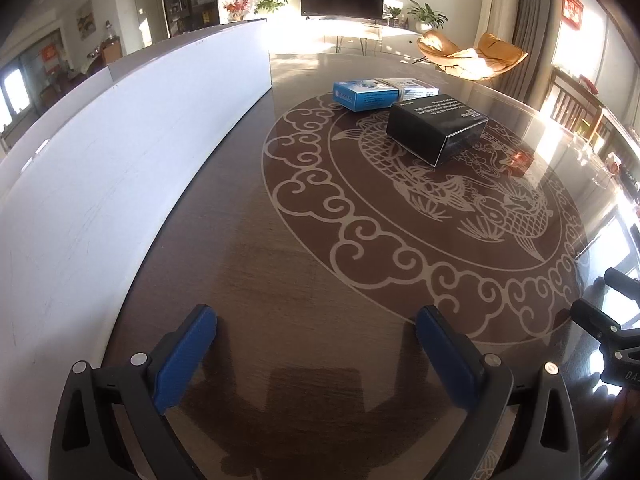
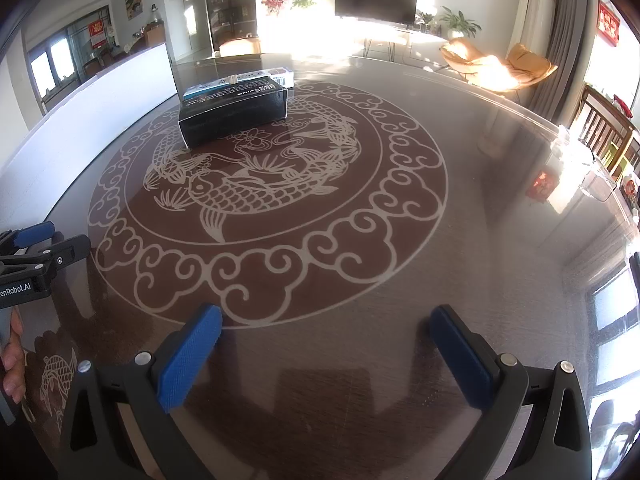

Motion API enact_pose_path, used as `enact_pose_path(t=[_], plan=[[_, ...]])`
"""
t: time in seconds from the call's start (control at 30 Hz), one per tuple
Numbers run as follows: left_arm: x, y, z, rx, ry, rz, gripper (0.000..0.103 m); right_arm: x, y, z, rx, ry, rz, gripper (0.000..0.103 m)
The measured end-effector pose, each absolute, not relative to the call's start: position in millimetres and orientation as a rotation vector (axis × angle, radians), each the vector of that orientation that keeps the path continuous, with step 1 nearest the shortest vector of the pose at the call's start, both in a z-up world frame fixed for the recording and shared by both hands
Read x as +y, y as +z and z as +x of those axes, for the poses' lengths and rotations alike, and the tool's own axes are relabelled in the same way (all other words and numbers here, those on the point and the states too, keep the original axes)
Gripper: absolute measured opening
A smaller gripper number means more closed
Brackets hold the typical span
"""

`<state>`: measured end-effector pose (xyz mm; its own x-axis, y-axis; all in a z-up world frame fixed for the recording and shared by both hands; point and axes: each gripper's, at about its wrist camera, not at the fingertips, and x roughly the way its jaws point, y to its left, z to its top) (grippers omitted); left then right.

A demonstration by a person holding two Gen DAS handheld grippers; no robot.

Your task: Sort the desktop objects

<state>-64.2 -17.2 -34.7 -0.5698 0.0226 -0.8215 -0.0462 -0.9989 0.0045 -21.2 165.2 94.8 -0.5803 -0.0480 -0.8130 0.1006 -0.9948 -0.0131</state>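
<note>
My left gripper (image 1: 316, 320) hangs with its blue pads (image 1: 182, 360) spread wide and nothing between them, low over the near rim of the fish medallion (image 1: 420, 200) inlaid in the dark glossy table (image 1: 248, 280). My right gripper (image 2: 326, 322) is likewise released and empty, also at the medallion's near edge; the left one shows at its left side, with a hand (image 2: 12, 356) on the grip. On the medallion's far part sits the black box (image 1: 436, 126), white print on top. Just beyond it, at the medallion's far rim, lies the blue-and-white box (image 1: 366, 94), with a white carton (image 1: 414, 88) beside it; whether they touch the black box I cannot tell. A long white panel (image 1: 120, 168) stands left of the medallion.
</note>
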Motion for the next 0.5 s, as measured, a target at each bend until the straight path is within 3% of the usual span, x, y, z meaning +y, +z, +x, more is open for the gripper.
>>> enact_pose_path(t=[0.5], plan=[[-16.7,-36.3,-67.7,0.043,2.744,-1.437,0.103,164.8,94.6,-21.1,0.088,-2.719,1.396,0.103]])
